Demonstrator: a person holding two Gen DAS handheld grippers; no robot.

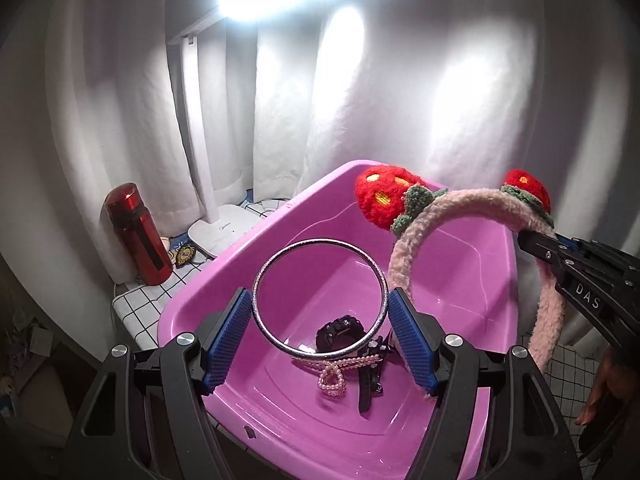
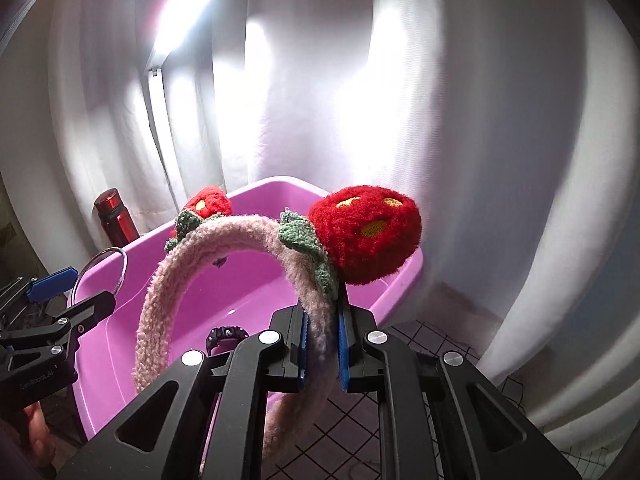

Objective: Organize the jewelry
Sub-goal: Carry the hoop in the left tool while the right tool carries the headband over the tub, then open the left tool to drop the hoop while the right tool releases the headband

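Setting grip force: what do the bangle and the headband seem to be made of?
Bangle: probably metal, thin, rigid, silvery with a bright shine. Headband: pink fuzzy yarn or fleece, matte, with crocheted red strawberries; the core is hidden.

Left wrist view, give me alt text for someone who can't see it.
The left gripper holds a silver bangle between its blue fingers above a pink tub containing a black watch and pearl bow clip. At right, the right gripper holds a fuzzy pink strawberry headband.
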